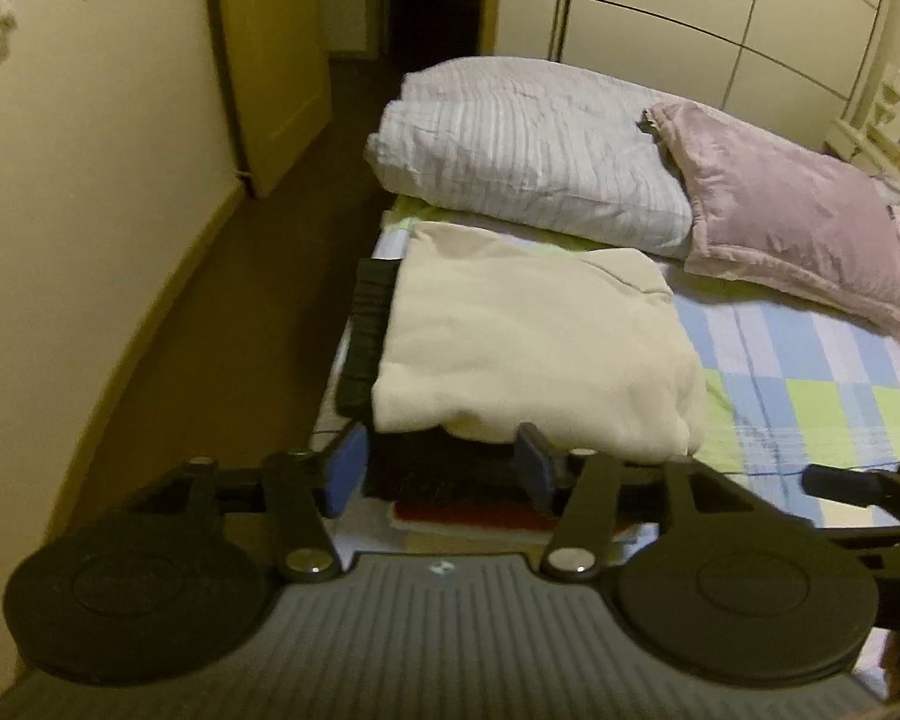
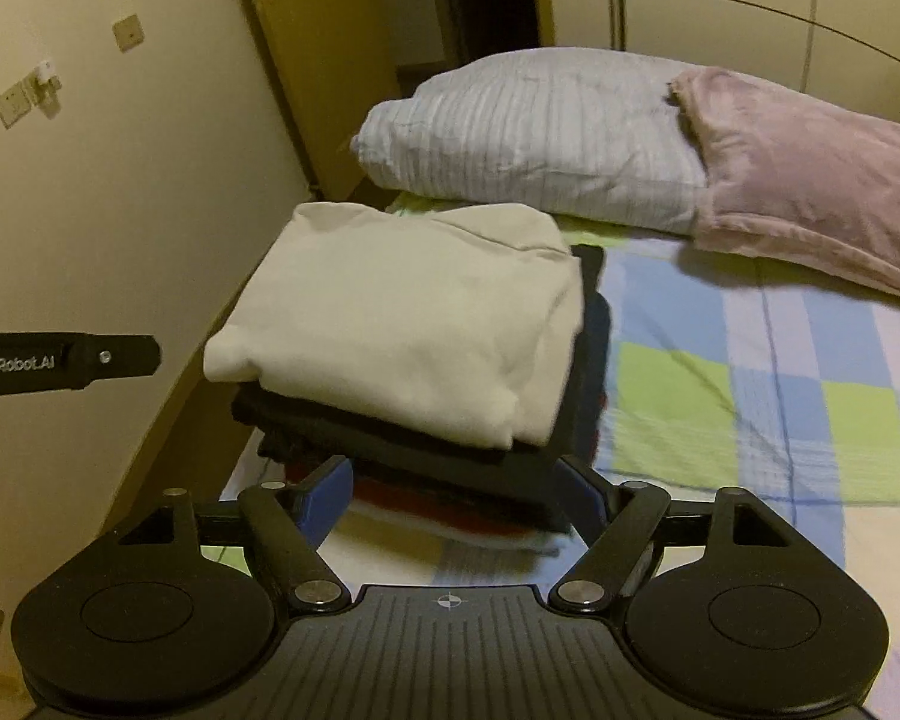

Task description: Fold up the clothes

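Observation:
A folded cream garment [image 1: 528,354] [image 2: 402,324] lies on top of a stack of folded dark clothes [image 2: 450,462] [image 1: 366,330] at the left edge of the bed. A red garment [image 1: 468,516] [image 2: 390,495] shows at the bottom of the stack. My left gripper [image 1: 441,468] is open, its blue pads just in front of the stack's near edge. My right gripper [image 2: 453,498] is open, its jaws either side of the stack's near corner. Neither holds anything. The left gripper's arm [image 2: 66,363] shows at the left of the right wrist view.
The bed has a checked blue, green and white sheet [image 1: 822,360] [image 2: 750,360]. A striped white pillow [image 1: 528,144] [image 2: 534,126] and a pink pillow [image 1: 792,210] [image 2: 810,168] lie behind the stack. A floor gap and wall [image 1: 90,180] run left of the bed; a door [image 1: 270,60] stands beyond.

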Demonstrator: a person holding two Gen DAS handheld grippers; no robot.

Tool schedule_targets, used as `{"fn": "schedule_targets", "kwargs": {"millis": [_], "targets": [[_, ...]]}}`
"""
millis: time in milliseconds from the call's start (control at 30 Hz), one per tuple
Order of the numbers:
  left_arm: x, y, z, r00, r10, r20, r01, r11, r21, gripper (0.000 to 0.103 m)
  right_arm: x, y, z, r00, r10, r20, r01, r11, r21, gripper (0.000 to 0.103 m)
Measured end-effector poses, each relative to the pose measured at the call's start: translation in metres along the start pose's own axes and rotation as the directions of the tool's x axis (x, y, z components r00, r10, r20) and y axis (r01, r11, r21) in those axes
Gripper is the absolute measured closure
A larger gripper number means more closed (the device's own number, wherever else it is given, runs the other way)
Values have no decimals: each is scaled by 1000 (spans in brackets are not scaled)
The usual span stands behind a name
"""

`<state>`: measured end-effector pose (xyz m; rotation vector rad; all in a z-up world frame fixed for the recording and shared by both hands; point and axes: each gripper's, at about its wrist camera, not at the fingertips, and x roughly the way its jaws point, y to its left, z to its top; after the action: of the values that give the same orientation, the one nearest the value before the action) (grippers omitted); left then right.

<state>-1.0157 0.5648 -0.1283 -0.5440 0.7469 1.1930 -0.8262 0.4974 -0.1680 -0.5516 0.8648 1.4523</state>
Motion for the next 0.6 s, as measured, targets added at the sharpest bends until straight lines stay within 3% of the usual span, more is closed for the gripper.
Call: {"fn": "schedule_targets", "kwargs": {"millis": [133, 467, 600], "targets": [[-36, -18, -16, 999, 37, 39, -37, 999, 17, 32, -32, 1, -16, 999, -12, 31, 13, 1000, -29, 26], [-110, -62, -52, 995, 57, 85, -58, 998, 6, 32, -116, -14, -49, 994, -25, 107, 31, 998, -46, 26], [-132, -77, -70, 994, 72, 81, -71, 997, -20, 32, -140, -23, -64, 996, -11, 91, 16, 998, -59, 26]]}}
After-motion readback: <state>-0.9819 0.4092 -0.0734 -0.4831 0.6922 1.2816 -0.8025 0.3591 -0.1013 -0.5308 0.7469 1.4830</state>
